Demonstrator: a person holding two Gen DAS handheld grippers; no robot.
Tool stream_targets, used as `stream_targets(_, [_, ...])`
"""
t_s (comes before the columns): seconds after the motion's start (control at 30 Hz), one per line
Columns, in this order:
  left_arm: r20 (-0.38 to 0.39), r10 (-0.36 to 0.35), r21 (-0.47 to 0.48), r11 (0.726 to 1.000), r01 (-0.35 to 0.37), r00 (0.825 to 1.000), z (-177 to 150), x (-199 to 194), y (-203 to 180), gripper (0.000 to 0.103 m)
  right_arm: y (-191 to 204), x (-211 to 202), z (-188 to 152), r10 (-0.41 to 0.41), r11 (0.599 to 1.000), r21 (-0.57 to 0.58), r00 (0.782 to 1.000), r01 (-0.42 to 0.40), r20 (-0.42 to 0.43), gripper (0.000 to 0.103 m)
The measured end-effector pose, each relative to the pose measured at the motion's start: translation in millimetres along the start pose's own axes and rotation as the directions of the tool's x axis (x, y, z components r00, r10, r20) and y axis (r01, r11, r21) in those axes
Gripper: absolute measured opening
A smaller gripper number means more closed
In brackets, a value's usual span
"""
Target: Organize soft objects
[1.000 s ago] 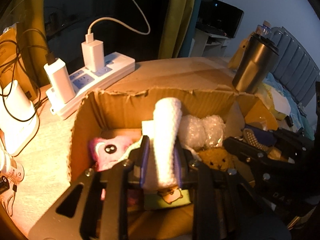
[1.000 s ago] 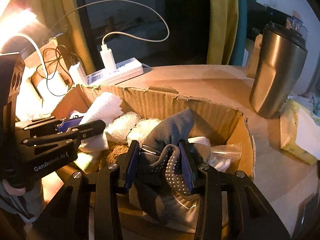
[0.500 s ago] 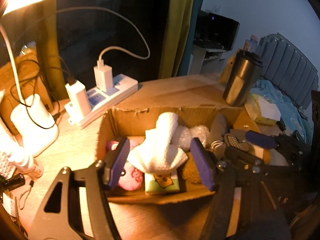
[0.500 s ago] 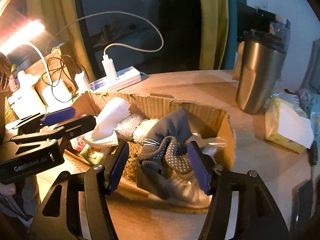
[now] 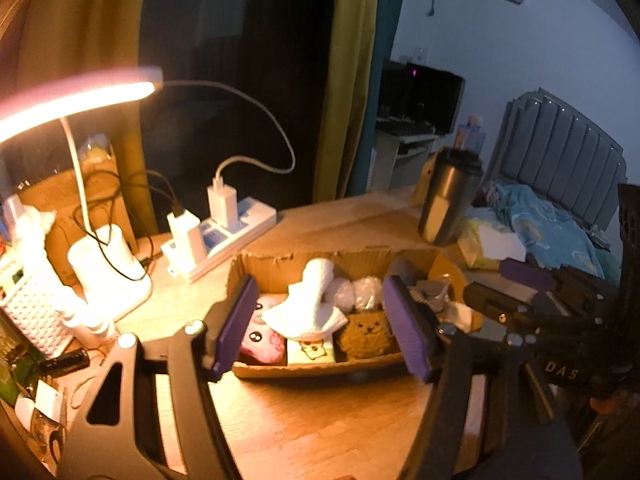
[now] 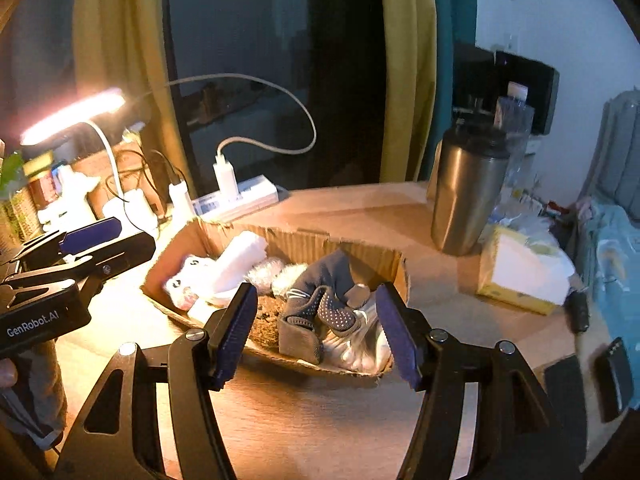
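Left gripper (image 5: 320,326): jaws opening, empty, low centre of its view.
Right gripper (image 6: 316,328): jaws spread, empty, low centre.
Box (image 6: 304,238): mid-frame on the desk, gathering the soft things in one place.
Cloth (image 5: 310,302): white, propped up in the box.
Glove (image 6: 326,302): grey, draped at the box's right end.
Judgement: both items look delivered.

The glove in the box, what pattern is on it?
The glove is dark grey with small white grip dots, clearest in the right wrist view.
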State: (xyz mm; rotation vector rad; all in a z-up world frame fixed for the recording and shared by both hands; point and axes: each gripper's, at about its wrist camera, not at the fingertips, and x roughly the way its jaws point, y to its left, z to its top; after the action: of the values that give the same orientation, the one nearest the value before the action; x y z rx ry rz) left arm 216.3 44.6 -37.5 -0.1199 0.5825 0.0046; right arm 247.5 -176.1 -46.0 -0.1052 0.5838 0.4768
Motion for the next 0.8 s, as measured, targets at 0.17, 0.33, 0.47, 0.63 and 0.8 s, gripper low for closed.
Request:
stream_targets(0.17, [0.047, 0.001, 0.008, 1.000, -0.001, 0.999, 2.0, -26.7, -5.3, 0.073, 5.4, -27.4, 6.5, -0.003, 1.000, -0.010, 0.999, 0.003, 0.039, 0.065])
stream_targets(0.33, [0.089, 0.008, 0.015, 1.000, -0.009, 0.996, 2.8, -54.1, -9.5, 0.087, 9.4, -53.6, 10.3, -0.008, 1.000, -0.016, 0.997, 0.010, 0.081, 0.067])
stream_targets(0.47, [0.131, 0.013, 0.017, 1.000, -0.015, 0.991, 5.2, -75.8, -12.3, 0.091, 14.3, -76.6, 12.6, -0.007, 1.000, -0.025, 0.992, 0.010, 0.126, 0.082])
stream_targets(0.63, [0.171, 0.022, 0.010, 1.000, -0.024, 0.985, 10.2, -99.1, -16.5, 0.091, 17.3, -100.3, 15.4, -0.004, 0.999, -0.031, 0.986, 0.009, 0.169, 0.082])
stream_targets(0.8, [0.191, 0.044, 0.020, 0.999, -0.049, 0.981, 13.0, -115.6, -24.7, 0.092, 19.5, -119.5, 18.6, -0.009, 0.999, -0.034, 0.978, 0.016, 0.208, 0.082])
